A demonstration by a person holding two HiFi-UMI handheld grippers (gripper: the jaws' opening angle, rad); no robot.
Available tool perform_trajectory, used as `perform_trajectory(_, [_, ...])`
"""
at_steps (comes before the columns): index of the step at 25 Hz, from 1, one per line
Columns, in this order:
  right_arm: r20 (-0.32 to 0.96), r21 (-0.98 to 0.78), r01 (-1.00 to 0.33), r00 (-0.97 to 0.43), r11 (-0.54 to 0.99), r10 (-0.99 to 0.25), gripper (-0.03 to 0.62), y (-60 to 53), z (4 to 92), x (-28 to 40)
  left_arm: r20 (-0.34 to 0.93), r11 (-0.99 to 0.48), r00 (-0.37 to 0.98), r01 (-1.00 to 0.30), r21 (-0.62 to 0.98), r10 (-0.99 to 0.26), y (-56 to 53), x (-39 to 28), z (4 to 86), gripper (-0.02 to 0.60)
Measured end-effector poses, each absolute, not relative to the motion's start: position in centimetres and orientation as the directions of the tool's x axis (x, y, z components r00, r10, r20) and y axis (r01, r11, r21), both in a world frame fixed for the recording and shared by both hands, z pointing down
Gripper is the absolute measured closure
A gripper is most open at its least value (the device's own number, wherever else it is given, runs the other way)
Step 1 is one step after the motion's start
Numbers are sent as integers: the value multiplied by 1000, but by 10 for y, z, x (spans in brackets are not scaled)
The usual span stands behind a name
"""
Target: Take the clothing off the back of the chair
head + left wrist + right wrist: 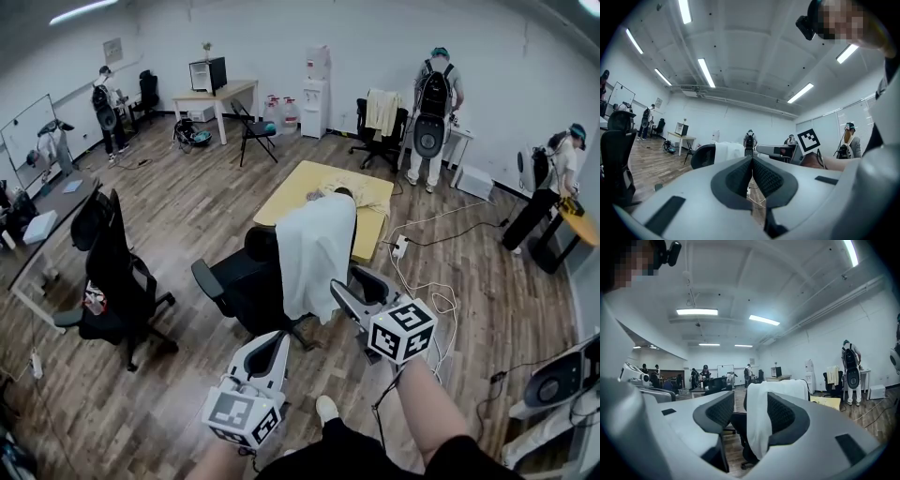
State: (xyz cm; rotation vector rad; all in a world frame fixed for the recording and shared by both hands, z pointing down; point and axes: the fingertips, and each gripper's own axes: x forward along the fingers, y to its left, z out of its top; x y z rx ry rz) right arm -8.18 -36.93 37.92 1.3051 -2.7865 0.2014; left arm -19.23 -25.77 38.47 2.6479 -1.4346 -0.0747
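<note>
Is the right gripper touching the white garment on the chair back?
Apart. Right gripper view: the right gripper stands open, the white garment hanging well beyond its tips.

Matt white cloth garment (317, 248); glossy wood floor (187, 216)

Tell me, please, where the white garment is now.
In the head view, the white garment drapes the back of the black chair at centre, just beyond the right gripper, before the yellow table.
</note>
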Motion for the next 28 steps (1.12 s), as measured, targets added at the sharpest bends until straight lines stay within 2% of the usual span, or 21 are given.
perform_trajectory(4, [125,-65,-782,-622,619,-773,271,-417,382,-76,15,-526,531,-842,119,-847,-286,-189,382,563])
perform_trajectory(20, [232,-23,-776,-617,630,-752,98,-531,424,-68,37,-490,497,-863,122,-867,-356,-168,399,563])
perform_trajectory(28, [255,-28,-749,-645,661,-720,80,-563,440,-83,72,-456,469,-879,137,-880,-377,-169,413,563])
